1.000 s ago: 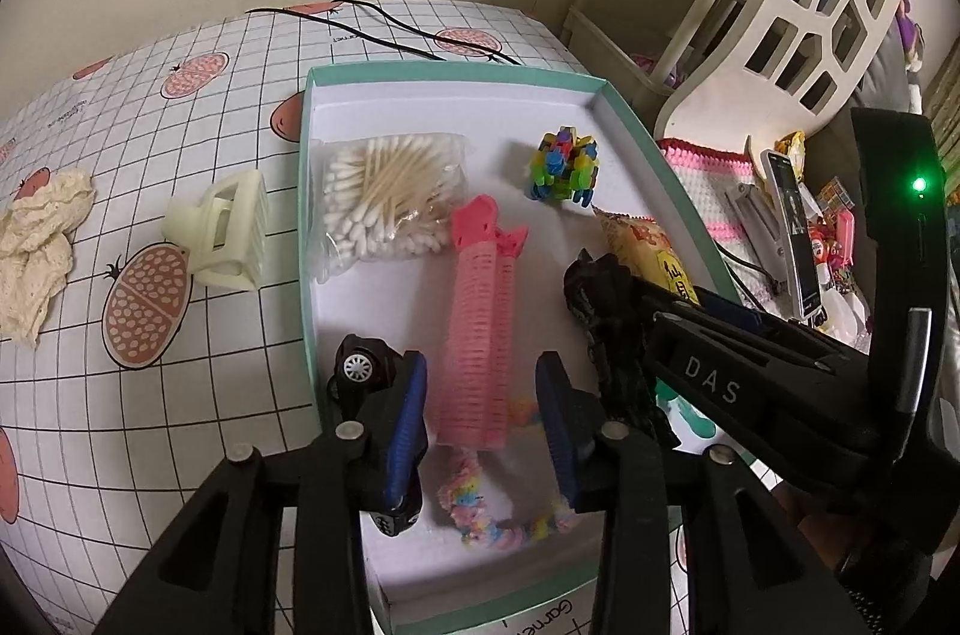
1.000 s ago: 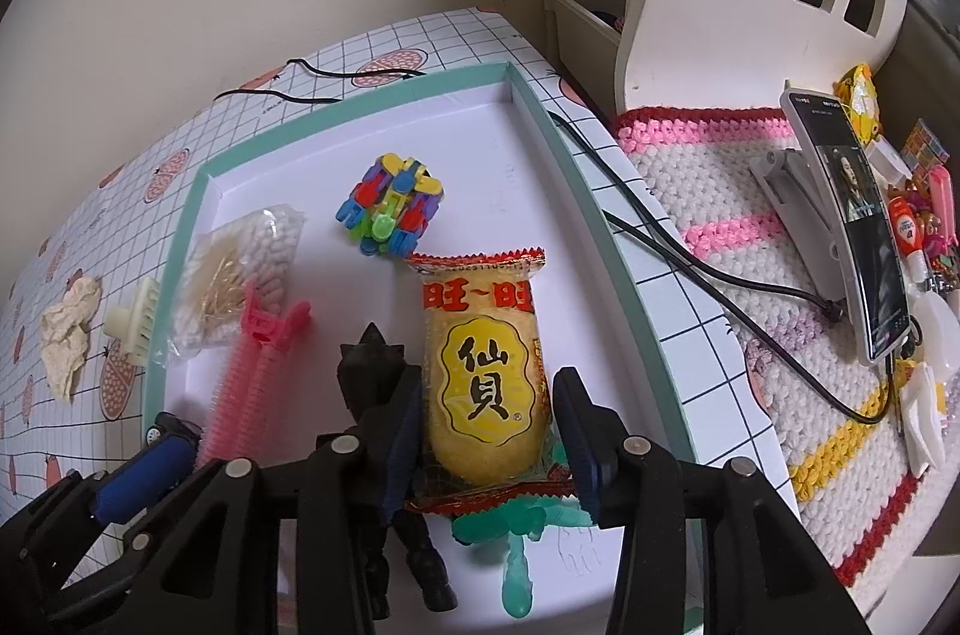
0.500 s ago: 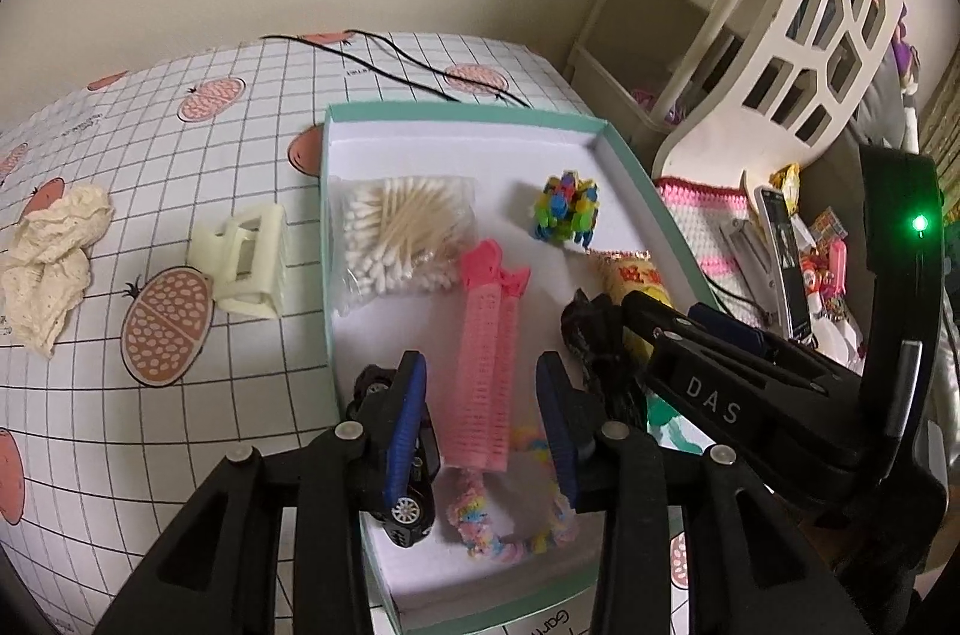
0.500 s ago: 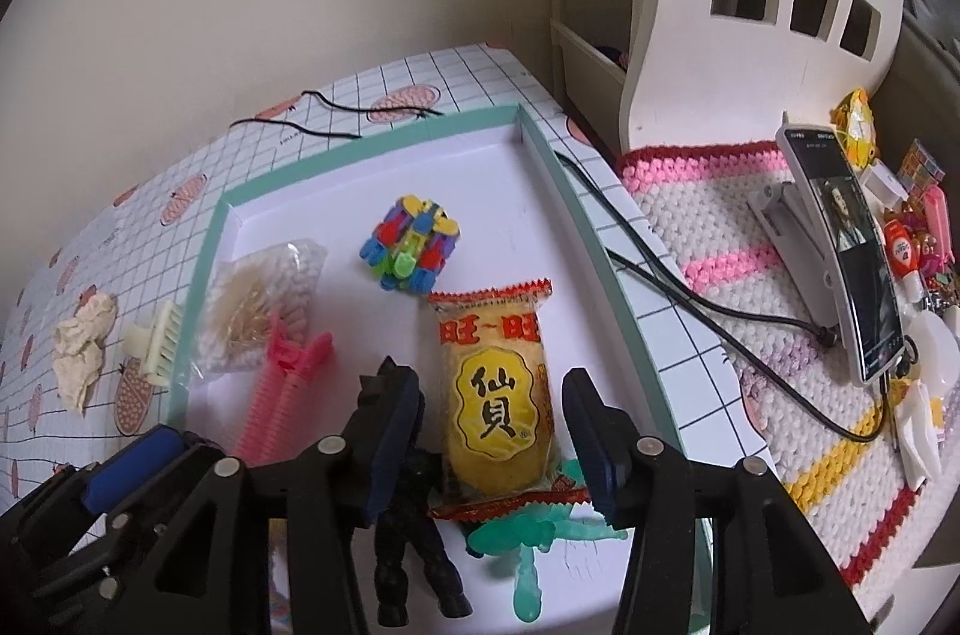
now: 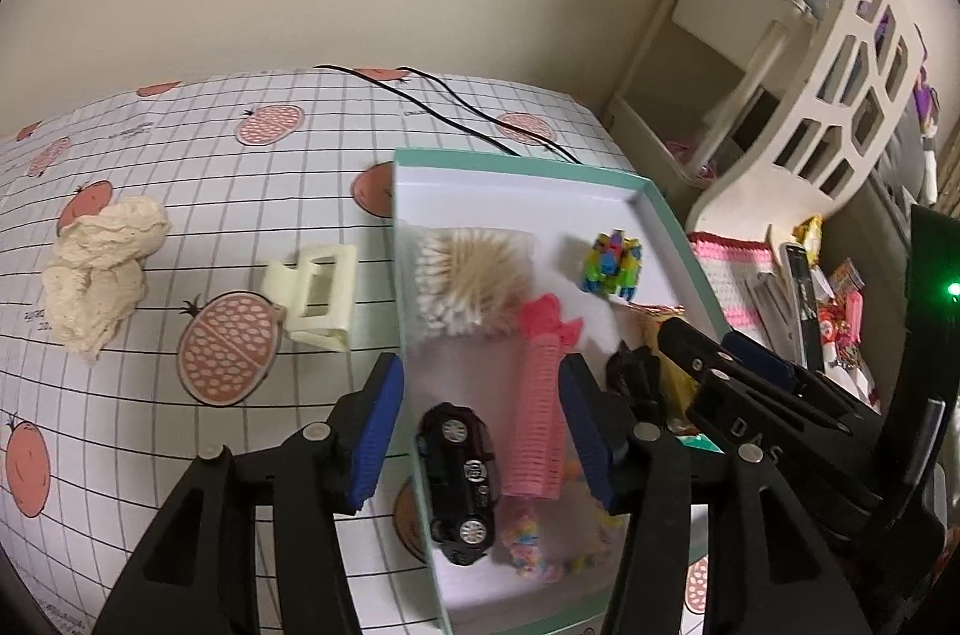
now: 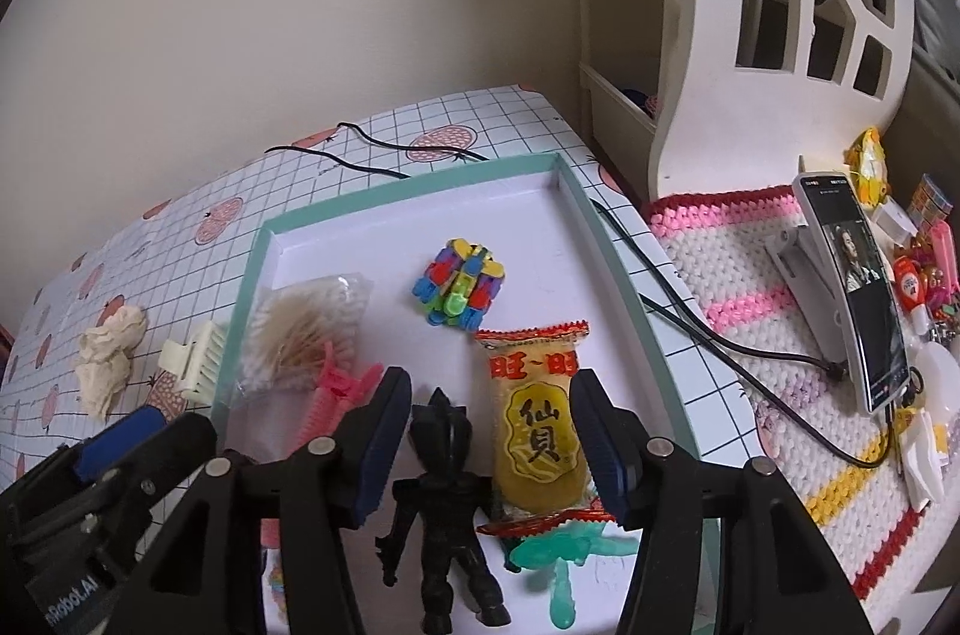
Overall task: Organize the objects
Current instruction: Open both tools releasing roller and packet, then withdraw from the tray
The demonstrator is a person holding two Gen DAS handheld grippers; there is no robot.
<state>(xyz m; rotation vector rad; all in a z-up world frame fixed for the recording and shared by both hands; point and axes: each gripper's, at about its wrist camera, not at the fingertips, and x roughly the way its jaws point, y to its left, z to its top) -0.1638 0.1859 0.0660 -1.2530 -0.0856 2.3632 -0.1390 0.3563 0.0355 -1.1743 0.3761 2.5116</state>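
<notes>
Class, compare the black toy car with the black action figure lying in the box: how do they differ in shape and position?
The black toy car has wheels and lies on its side along the box's left wall; the black action figure has limbs and a spiked head and lies flat near the snack packet. Both are black toys inside the teal-rimmed box.

Both cams ride on the tools and look forward and down along the fingers, fairly close above the table. The left tool cam sits over the box's near left rim, so the teal box runs ahead and to its right. The right tool cam hangs over the near right part of the box. Both views share the box interior, the cotton swabs and the colourful block toy, and each catches the other tool at its edge.
</notes>
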